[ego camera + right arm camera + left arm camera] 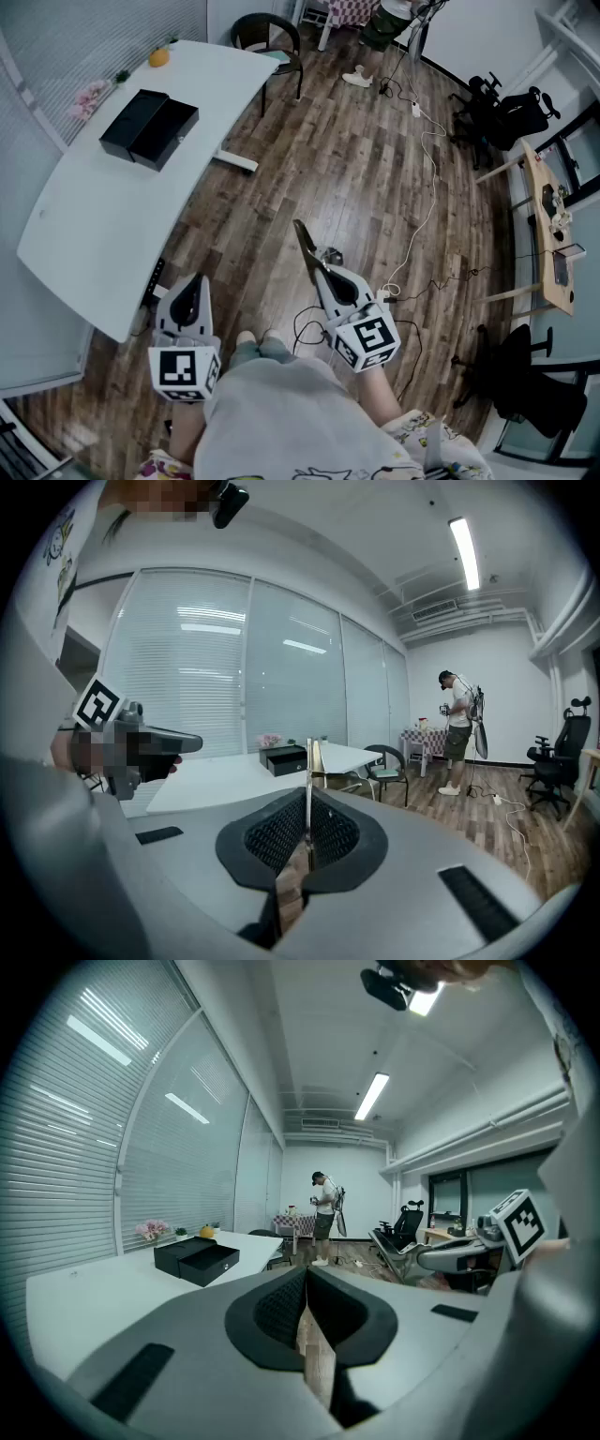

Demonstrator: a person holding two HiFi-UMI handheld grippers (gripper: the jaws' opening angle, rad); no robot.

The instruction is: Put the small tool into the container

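Grey shirt (281, 412) right under the cam, then both grippers out front at waist height. R gripper (323, 272) has its jaws pressed tight on the small tool (307, 244). In the right gripper view the ribbed black pads (281, 834) pinch a thin flat strip (308, 771) that sticks up past the tips of this gripper (307, 822). It looks like metal, narrow and stiff, w/ a pale edge and a pointed end. L gripper (194, 281) is closed too, w/ nothing in it: its own view (306, 1302) shows pads together and only floorboards through the slit.

Progress: pickup is done, drop-off isn't. The container (150, 128) is a matte black box, hard-edged and rectangular, w/ what looks like a drawer part pulled out, a small knob on its front (197, 1260). It sits well ahead and to the left of both grippers, on the white table (94, 225), which is smooth, glossy and curved-edged. From the R gripper it's straight ahead beyond the tool tip (284, 759), far off. So I reckon what's left is the carry over to the table, then lining up over the open part and letting go.

Under the grippers it's wood-grain floor (356, 169), w/ loose white cable (427, 202) trailing off to the R gripper's right.
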